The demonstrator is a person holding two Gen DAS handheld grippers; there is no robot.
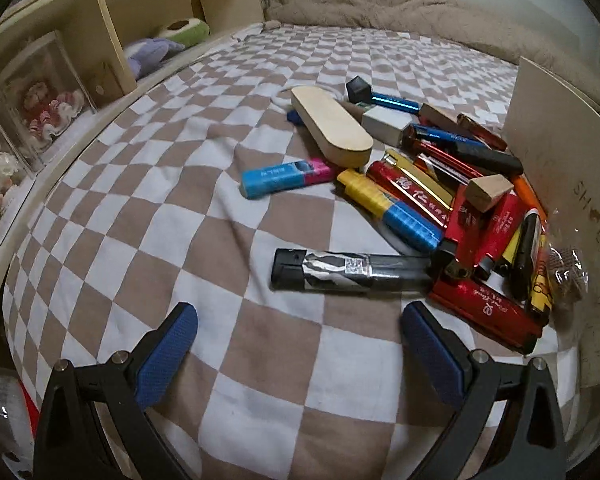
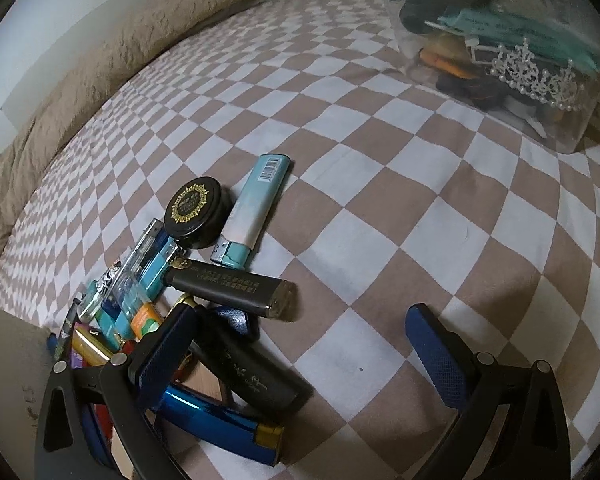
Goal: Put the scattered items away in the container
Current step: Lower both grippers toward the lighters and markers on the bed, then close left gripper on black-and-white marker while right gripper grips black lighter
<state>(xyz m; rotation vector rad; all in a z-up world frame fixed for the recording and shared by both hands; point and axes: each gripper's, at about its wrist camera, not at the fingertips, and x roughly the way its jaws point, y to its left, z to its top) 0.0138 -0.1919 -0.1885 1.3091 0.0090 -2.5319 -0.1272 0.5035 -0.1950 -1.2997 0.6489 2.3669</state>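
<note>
Both grippers (image 1: 300,344) (image 2: 300,344) agape (empty) over lighters (image 1: 440,200).

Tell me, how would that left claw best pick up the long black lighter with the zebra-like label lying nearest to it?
Probably across its middle. The black lighter lies flat and crosswise on the checkered sheet, its left end free, its right end against the red lighter. The open left gripper would come straight down, turned so its pads close on the long sides.

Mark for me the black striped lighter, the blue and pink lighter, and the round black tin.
black striped lighter (image 1: 352,271), left wrist view, middle of its body, by the small code label.
blue and pink lighter (image 1: 286,176), left wrist view, on the blue part.
round black tin (image 2: 194,204), right wrist view, gold emblem on its lid.
</note>
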